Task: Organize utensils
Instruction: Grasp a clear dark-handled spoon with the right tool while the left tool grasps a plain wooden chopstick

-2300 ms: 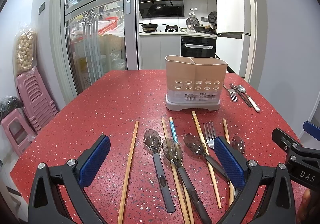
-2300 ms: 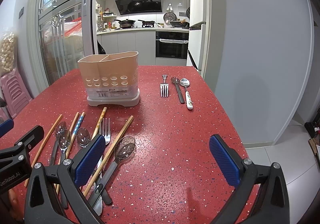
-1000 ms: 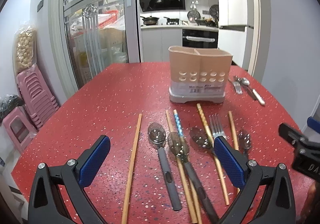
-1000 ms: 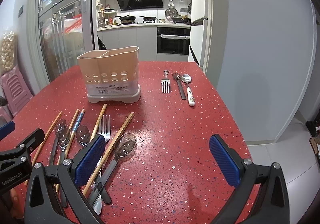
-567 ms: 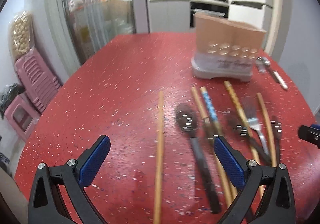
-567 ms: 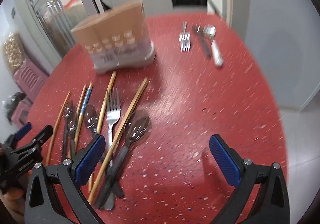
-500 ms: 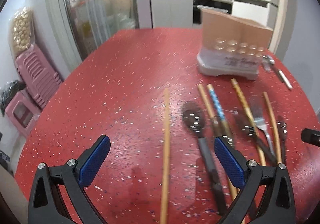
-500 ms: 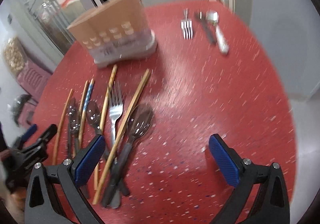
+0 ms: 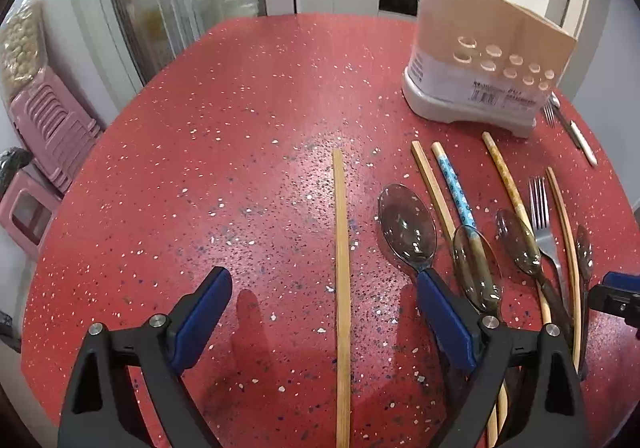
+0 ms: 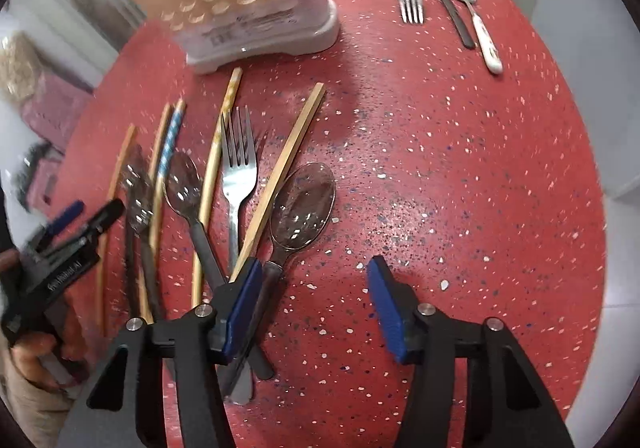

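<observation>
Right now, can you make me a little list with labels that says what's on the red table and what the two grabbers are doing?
table: red speckled top
holder: beige, standing at the far side, nothing seen poking out
near pile: chopsticks, spoons and a fork lying flat
lone chopstick: lies apart from the pile, between the left pads
far set: fork, spoon and white-handled spoon, beside the holder
left hand-held gripper: open, above the lone chopstick
right hand-held gripper: jaws closing, only bare table between them, left pad beside the big spoon
</observation>
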`<state>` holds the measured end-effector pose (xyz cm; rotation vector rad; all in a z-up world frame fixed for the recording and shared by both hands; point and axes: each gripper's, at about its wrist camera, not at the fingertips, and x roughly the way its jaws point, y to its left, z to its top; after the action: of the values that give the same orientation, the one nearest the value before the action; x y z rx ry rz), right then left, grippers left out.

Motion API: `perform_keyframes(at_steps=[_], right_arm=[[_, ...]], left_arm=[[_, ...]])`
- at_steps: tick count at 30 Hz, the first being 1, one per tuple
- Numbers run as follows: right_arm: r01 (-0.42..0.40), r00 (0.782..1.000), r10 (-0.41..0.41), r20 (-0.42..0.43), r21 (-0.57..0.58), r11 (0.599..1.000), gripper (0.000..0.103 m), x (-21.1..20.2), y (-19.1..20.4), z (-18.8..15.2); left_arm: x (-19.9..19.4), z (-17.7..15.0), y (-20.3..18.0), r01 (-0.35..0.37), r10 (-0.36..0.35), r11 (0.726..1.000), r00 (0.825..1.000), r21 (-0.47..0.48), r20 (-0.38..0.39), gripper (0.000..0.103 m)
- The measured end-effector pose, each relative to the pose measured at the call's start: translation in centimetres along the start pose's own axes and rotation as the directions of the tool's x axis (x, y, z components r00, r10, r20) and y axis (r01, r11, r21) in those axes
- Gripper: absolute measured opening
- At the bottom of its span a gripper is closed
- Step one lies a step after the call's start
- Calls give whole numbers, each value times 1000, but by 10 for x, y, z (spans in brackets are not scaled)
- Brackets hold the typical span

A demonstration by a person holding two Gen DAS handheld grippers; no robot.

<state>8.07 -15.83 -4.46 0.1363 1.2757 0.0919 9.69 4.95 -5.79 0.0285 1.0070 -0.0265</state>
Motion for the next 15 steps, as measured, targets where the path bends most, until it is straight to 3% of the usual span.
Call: perform_keyframes(at_steps=[8, 10, 12, 15], right_arm=[[100, 993, -106, -42, -128, 987, 43, 7, 34, 6], [105, 993, -111, -40, -133, 986, 32, 4, 35, 6], [111, 993, -117, -30, -143, 983, 15, 0, 33, 6], [85, 996, -89, -21, -150, 985, 13, -6, 27, 4]], left_arm=[[4, 7, -1, 7, -6, 999, 1000, 35, -20, 103], [5, 8, 0, 14, -13, 999, 999, 31, -32, 103], [10, 9, 1, 30, -27, 999, 997, 31, -68, 97], [11, 12, 4, 43, -40, 999, 995, 26, -91, 97]])
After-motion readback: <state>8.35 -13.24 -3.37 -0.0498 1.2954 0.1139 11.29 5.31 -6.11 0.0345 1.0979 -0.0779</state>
